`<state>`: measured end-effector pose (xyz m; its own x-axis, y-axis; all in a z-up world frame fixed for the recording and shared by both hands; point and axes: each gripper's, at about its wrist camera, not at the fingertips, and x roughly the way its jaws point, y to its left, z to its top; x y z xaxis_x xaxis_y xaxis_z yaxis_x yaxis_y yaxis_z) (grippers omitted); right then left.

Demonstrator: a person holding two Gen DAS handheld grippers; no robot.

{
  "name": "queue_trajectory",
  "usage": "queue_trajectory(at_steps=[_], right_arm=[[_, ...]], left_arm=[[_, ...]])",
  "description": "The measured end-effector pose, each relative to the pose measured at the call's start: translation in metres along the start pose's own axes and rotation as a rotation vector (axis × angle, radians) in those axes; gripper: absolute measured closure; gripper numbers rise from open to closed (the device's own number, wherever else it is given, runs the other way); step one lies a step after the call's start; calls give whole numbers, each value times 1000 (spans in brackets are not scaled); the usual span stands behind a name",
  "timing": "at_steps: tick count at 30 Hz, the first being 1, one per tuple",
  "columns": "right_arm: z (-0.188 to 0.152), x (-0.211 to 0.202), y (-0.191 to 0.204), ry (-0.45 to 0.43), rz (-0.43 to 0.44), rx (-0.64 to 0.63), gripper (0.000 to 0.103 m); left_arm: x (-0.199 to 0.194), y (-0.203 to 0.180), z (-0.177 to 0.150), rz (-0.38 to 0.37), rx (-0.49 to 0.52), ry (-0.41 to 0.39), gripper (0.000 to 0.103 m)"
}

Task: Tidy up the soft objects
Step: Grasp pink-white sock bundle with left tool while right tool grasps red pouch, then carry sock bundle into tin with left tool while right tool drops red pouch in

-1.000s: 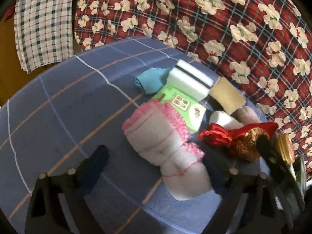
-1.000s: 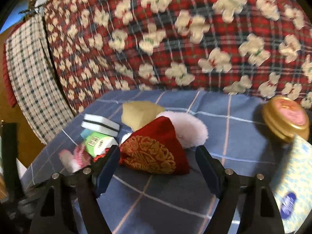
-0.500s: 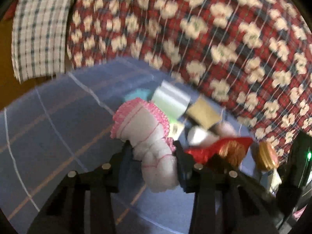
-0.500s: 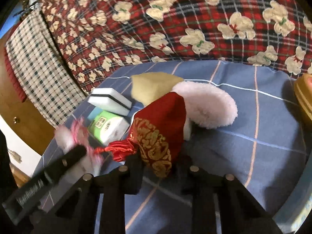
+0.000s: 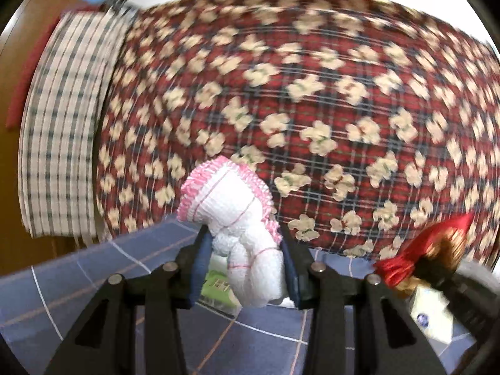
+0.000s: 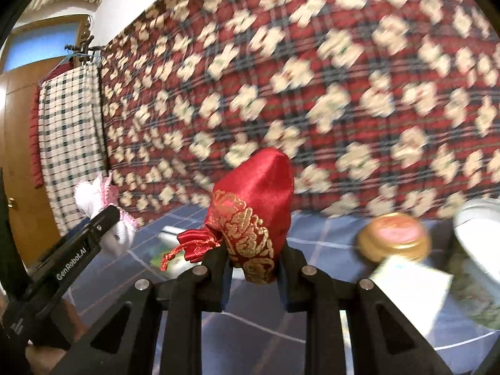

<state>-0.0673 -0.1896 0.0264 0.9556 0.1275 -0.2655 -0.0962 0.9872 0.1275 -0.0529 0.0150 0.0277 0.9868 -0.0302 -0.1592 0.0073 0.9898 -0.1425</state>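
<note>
Left wrist view: your left gripper [image 5: 243, 268] is clamped on the white knit sock with pink frills [image 5: 237, 218]; both pads press its lower half and the frilled cuff sticks up past the fingertips. It hangs clear of the blue checked cloth [image 5: 93, 268]. Under it, a green packet [image 5: 218, 290] lies on the cloth, partly hidden by the sock. Near-left cloth is bare. Right side is crowded: your other gripper's load, the red pouch [image 5: 422, 250], sits at the right edge, blurred, with a white label [image 5: 431, 315] below it.

Right wrist view: your right gripper [image 6: 254, 265] is closed tight on the red pouch with gold pattern [image 6: 253, 206], pinching its lower end; its tasselled drawstring [image 6: 190, 247] hangs off to the left. The pouch is off the cloth [image 6: 250, 325]. Near-centre cloth is bare. To the right, a gold round tin [image 6: 393, 237], a white packet [image 6: 412, 284] and a pale rim [image 6: 478, 231], all close together. Left, the other gripper's black body [image 6: 62, 256] holds the sock [image 6: 97, 200].

Far side: the cloth's far edge runs against the red plaid quilt with cream bears [image 5: 312, 93], which rises like a wall. Far left, a green-checked towel [image 6: 68, 137] hangs in front of a wooden door [image 6: 15, 156].
</note>
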Motion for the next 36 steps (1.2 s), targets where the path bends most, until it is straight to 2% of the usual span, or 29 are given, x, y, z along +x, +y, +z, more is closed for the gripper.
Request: queue_trajectory(at_steps=[4,6,8,13,17,20,30,36], right_arm=[[6,-25,-23,-62,-76,-26,77],[10,-36,-36,-87,-108,-30,77],[11,-46,-50,-106,-152,-41,77],[14,-67,-82,-133,-217,-45,77],[13,-82,-111,-152,-291,-49,77],[13,-91,-130,-161,-331,-57,77],[21,-137,-223,-223,-540,28,77],[21,-153,-272,-210,-623,107,77]], left_arm=[[-7,-27,-6,-8,114,-14,62],[-13,-41,-9,-51,148,-7,61],[-18,-53,-10,-61,176,-11,61],[-30,-90,-5,-124,181,-27,61],[-28,-123,-7,-192,126,17,61],[-30,-149,-12,-226,134,32,61],[-50,-238,-24,-381,228,-6,61],[-50,-290,-36,-479,275,42,61]])
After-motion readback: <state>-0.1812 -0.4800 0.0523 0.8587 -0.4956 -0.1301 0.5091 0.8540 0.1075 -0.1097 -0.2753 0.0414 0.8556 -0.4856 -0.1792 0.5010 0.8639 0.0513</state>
